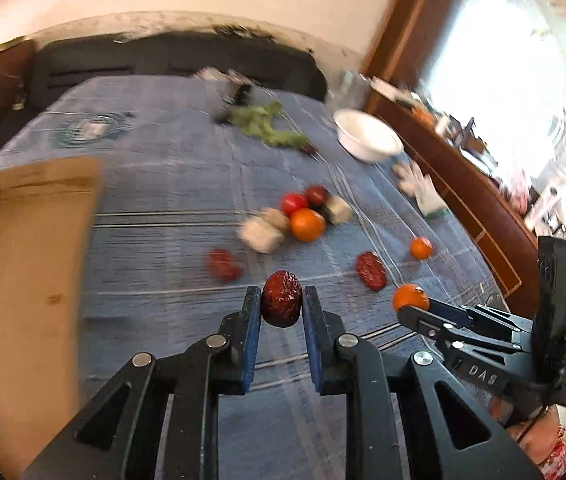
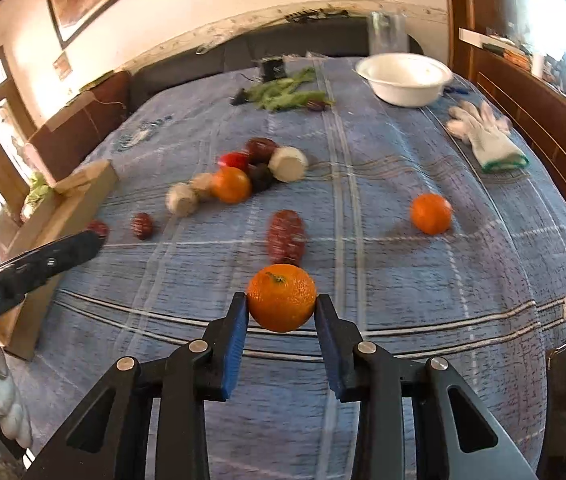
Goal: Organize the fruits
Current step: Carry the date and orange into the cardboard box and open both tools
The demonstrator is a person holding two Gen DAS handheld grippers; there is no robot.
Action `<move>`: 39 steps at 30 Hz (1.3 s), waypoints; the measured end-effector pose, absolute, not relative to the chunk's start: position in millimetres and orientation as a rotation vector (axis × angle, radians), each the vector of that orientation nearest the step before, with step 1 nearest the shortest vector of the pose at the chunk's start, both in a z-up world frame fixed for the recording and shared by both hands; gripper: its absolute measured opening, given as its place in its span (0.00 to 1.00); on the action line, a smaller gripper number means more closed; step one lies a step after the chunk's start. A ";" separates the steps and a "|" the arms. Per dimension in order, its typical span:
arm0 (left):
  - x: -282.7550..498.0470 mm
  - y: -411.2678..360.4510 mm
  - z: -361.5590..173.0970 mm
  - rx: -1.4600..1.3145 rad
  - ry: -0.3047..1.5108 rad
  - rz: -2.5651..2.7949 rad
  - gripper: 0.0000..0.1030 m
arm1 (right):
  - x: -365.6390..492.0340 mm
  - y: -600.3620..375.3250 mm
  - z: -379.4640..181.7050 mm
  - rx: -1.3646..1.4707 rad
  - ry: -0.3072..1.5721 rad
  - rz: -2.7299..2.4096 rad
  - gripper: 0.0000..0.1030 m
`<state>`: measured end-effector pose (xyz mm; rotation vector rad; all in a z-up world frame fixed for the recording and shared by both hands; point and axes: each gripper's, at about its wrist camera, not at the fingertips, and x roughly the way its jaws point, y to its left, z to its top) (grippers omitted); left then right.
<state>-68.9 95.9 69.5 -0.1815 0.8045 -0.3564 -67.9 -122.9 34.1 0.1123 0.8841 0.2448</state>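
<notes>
Three oranges, one in right gripper.

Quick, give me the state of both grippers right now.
Left gripper: shut on a dried red date.
Right gripper: shut on a small orange.
</notes>
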 end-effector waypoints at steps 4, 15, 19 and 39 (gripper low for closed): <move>-82.1 153.9 84.6 -0.206 0.752 -0.223 0.19 | -72.0 -84.5 54.1 0.088 0.861 0.339 0.36; -31.6 279.3 87.5 -0.177 0.827 0.036 0.19 | -43.7 86.3 94.7 -0.011 0.842 0.664 0.37; -14.7 313.6 65.7 -0.215 0.893 0.090 0.19 | -18.8 138.4 69.7 -0.056 0.907 0.689 0.37; 18.6 339.0 26.5 -0.226 1.019 0.112 0.54 | 40.8 198.8 17.6 -0.112 1.009 0.605 0.51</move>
